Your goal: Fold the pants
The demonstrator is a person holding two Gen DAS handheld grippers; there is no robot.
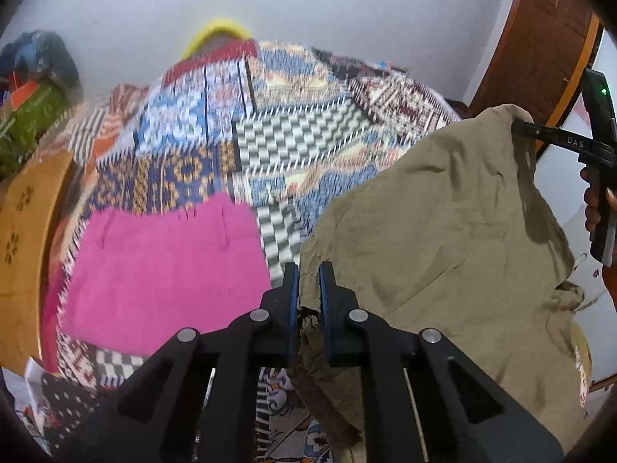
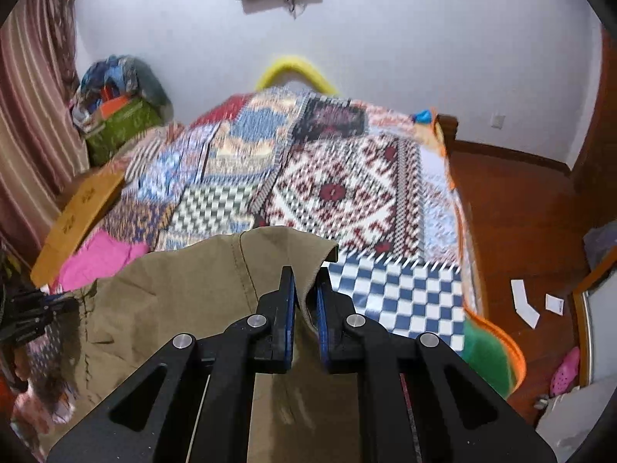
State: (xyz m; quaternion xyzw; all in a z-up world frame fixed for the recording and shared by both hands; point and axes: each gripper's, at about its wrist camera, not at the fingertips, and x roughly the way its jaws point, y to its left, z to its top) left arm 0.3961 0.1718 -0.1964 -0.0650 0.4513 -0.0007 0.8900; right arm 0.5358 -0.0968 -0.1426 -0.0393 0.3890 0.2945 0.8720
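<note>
The khaki pants (image 1: 443,223) hang lifted above the near part of the bed (image 2: 347,193), stretched between both tools. The left gripper (image 1: 308,270) is pressed together on a bunched edge of the cloth at its left side, and the right gripper (image 2: 305,274) pinches a folded hem at the far right corner. A folded pink garment (image 1: 166,266) lies on the patchwork bedspread to the left of the pants, near a wooden board (image 1: 27,227) at the bed's left edge
</note>
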